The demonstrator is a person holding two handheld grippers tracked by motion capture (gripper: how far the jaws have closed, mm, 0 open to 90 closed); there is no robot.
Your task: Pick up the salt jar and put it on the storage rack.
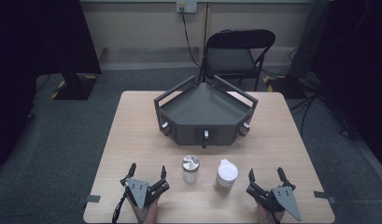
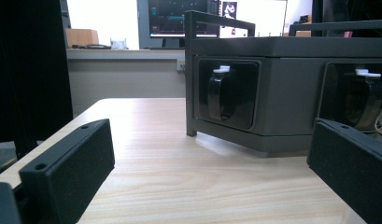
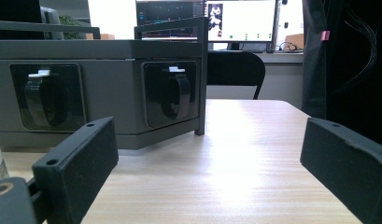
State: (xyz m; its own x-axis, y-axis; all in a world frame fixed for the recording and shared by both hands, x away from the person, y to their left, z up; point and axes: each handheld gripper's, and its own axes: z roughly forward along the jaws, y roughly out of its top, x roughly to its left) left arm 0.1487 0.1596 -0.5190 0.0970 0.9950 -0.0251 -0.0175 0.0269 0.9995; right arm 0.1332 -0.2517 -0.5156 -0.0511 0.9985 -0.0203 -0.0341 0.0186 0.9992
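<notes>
Resting at the table's (image 1: 132,121) near edge, jaws spread wide and grasping nothing: left gripper (image 1: 147,175) toward the near-left corner, right gripper (image 1: 265,176) toward the near-right. Standing upright between them, just apart, close to the near edge: metal-lidded jar (image 1: 190,168) and white-lidded cup (image 1: 226,176). Sitting beyond, toward the far edge: dark angular tray (image 1: 205,112).

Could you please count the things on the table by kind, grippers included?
Jars: 2, one with a metal lid, one with a white lid
Grey trays: 1
Grippers: 2, left gripper and right gripper, both open
Total: 5
</notes>
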